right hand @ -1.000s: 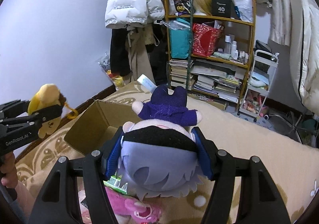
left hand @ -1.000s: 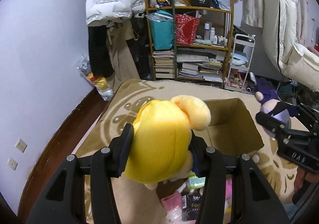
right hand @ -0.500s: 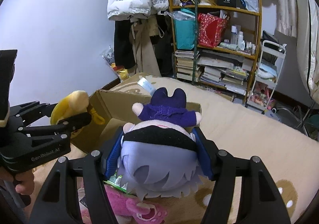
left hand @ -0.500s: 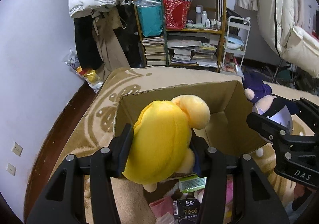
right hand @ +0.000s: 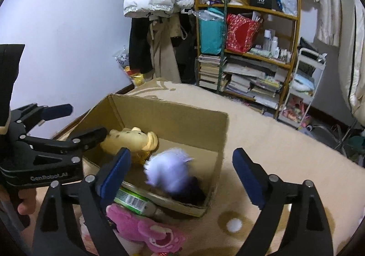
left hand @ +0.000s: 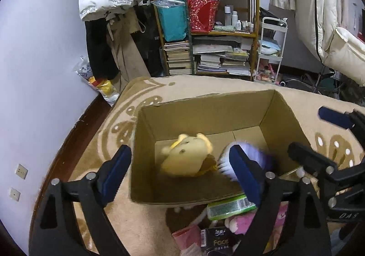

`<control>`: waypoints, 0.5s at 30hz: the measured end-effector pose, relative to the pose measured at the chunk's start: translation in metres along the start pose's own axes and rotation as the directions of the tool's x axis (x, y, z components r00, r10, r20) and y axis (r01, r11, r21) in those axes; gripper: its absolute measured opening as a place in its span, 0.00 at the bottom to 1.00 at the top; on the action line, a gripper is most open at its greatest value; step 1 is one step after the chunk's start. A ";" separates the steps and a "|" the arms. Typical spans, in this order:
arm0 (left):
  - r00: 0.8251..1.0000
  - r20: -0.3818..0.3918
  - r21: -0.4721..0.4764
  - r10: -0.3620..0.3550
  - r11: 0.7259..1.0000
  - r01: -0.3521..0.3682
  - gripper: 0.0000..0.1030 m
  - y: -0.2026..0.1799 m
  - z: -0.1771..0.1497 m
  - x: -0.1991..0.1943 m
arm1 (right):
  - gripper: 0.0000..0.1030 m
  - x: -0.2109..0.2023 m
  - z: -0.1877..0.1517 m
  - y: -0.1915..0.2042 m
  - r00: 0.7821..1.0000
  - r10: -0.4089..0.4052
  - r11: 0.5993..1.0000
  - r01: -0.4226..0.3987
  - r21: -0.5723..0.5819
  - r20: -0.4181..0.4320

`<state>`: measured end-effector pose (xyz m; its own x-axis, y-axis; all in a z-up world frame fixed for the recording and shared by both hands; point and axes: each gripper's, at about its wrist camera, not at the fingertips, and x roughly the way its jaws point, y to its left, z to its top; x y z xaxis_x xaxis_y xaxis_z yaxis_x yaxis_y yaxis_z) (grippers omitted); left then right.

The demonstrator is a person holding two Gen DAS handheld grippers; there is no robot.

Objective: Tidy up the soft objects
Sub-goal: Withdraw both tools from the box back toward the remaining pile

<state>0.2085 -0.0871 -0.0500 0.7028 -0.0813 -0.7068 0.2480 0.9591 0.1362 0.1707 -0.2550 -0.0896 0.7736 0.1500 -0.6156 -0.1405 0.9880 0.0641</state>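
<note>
Left wrist view first: the left gripper [left hand: 180,174] has its blue-padded black fingers spread wide with nothing between them, hanging over the near-left corner of the cardboard box [left hand: 282,114]. The box is plain brown corrugated card with its top open, and it sits on a fuzzy beige blanket [left hand: 141,217] with a tan swirl pattern. Inside, a squishy yellow plush [left hand: 184,158] lies on the box floor, and a fluffy purple-haired plush [left hand: 246,160] is right beside it, partly behind the right finger and blurred. Just outside the near wall there's a green packet [left hand: 230,207], a pink plush [left hand: 246,224] and a dark pack with "Face" printed on it [left hand: 216,242]. The right gripper [left hand: 328,142] pokes in from the right edge, jaws apart.

Right wrist view: the right gripper [right hand: 182,169] is also wide open and empty, angled down at the box [right hand: 173,117]. The yellow plush [right hand: 130,142] sits at the left side of the box and the purple-haired plush [right hand: 168,171], blurry, is nearer the front wall. The left gripper [right hand: 77,121] reaches in from the left, jaws apart, lower finger just next to the yellow plush. The pink plush [right hand: 155,233] and green packet [right hand: 132,201] lie outside by the front corner.
</note>
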 end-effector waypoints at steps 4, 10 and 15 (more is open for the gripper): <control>1.000 0.001 0.007 0.007 1.000 -0.007 0.91 0.006 -0.001 -0.013 | 1.00 -0.016 0.004 -0.001 0.999 -0.028 0.999 0.027 0.016 0.028; 1.000 0.003 -0.039 0.015 0.999 -0.015 0.96 0.021 -0.002 -0.036 | 1.00 -0.038 0.008 -0.001 0.999 -0.035 0.999 0.034 0.038 0.036; 1.000 -0.002 -0.069 0.013 0.998 -0.013 0.97 0.030 -0.011 -0.054 | 1.00 -0.059 0.006 0.002 0.998 -0.041 0.998 0.039 0.051 0.043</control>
<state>0.1709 -0.0511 -0.0150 0.7044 -0.0682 -0.7066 0.1919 0.9766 0.0971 0.1279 -0.2618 -0.0484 0.8047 0.1104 -0.5833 -0.0782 0.9937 0.0801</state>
